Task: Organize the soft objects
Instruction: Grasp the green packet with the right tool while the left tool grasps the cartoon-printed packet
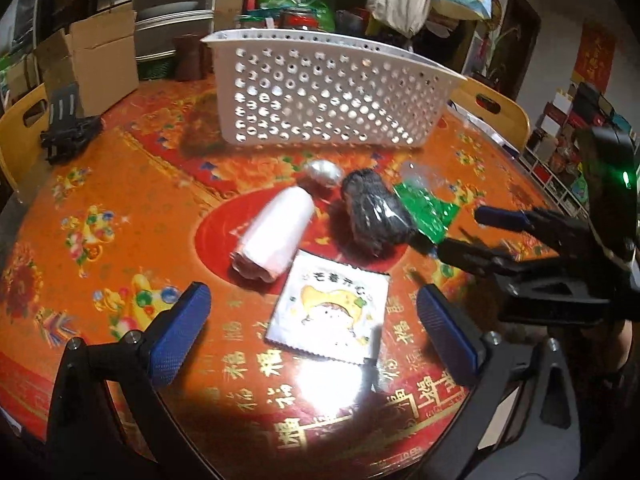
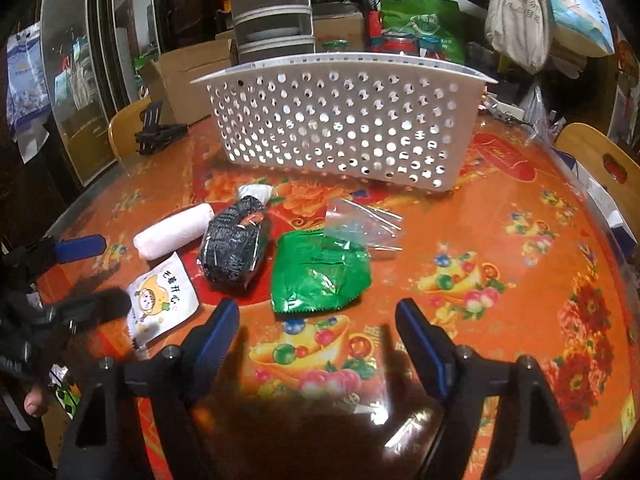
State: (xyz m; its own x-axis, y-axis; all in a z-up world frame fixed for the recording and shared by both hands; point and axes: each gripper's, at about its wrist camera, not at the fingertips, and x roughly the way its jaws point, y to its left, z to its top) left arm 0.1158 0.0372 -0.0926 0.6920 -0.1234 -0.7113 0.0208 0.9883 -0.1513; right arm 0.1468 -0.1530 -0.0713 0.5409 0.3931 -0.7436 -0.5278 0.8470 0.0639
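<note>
A white perforated basket (image 1: 320, 92) (image 2: 340, 128) stands at the back of the round table. In front of it lie a white roll (image 1: 276, 234) (image 2: 174, 230), a black wrapped bundle (image 1: 376, 212) (image 2: 234, 246), a green foil bag (image 1: 426, 210) (image 2: 318, 270), a clear plastic bag (image 2: 360, 224), a silvery ball (image 1: 323, 173) and a white cartoon packet (image 1: 332, 312) (image 2: 162, 300). My left gripper (image 1: 314, 328) is open, hovering over the cartoon packet. My right gripper (image 2: 318, 340) is open, just in front of the green bag; it also shows in the left wrist view (image 1: 480, 236).
The table has an orange-red patterned cloth (image 2: 480, 240). A black phone stand (image 1: 68, 124) sits at the far left edge. Wooden chair backs (image 1: 496, 108) (image 2: 600, 160) flank the table. Cardboard boxes (image 1: 96, 56) and clutter stand behind the basket.
</note>
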